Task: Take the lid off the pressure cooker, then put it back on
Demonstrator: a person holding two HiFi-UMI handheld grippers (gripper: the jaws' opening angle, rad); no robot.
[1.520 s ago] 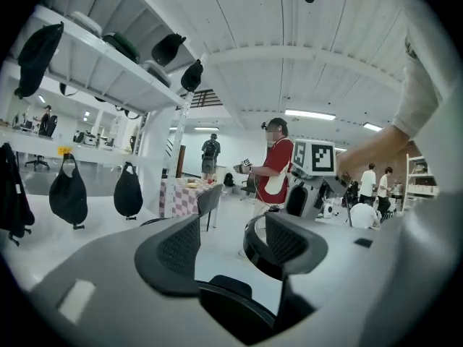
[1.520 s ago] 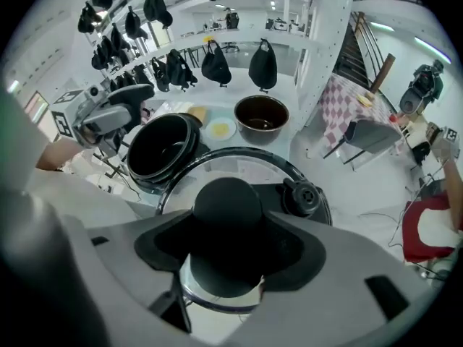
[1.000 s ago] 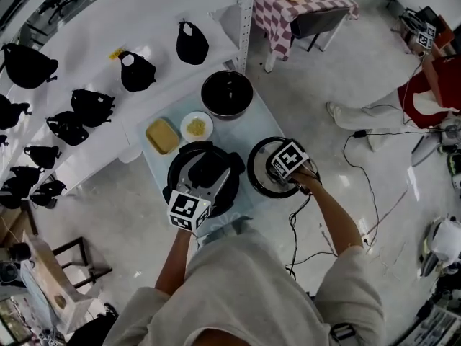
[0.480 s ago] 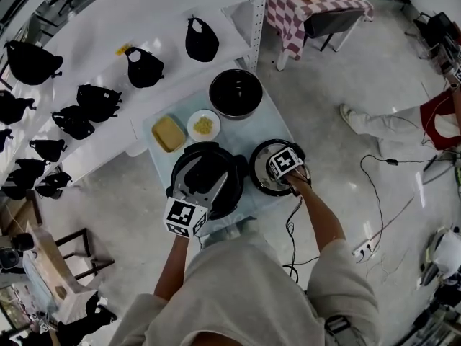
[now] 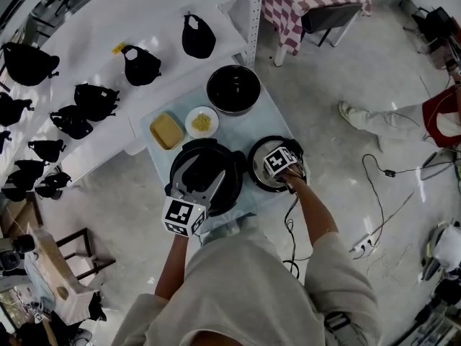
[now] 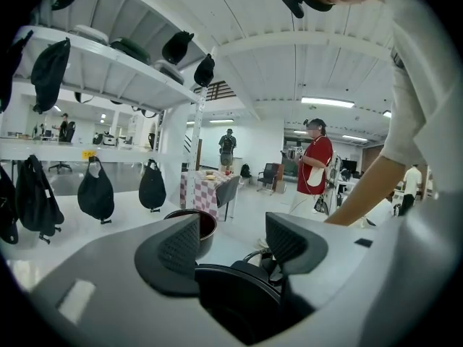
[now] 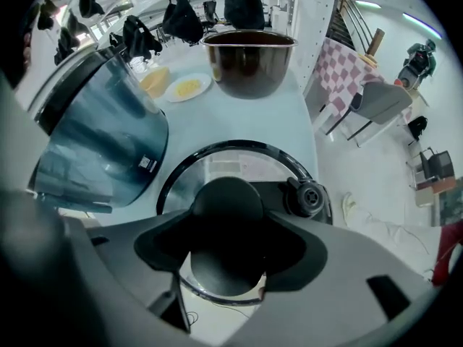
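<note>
The lid (image 7: 239, 166) lies on the worktop (image 5: 239, 130) just right of the pressure cooker (image 5: 205, 173). The right gripper (image 7: 226, 255) points down with its jaws apart astride the knob (image 7: 226, 204). The left gripper (image 6: 233, 243), also open, is farther off.

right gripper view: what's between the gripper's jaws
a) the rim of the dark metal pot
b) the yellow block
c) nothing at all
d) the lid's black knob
d: the round black knob fills the gap between the jaws of the right gripper, with the glass lid spread out beneath it.
</note>
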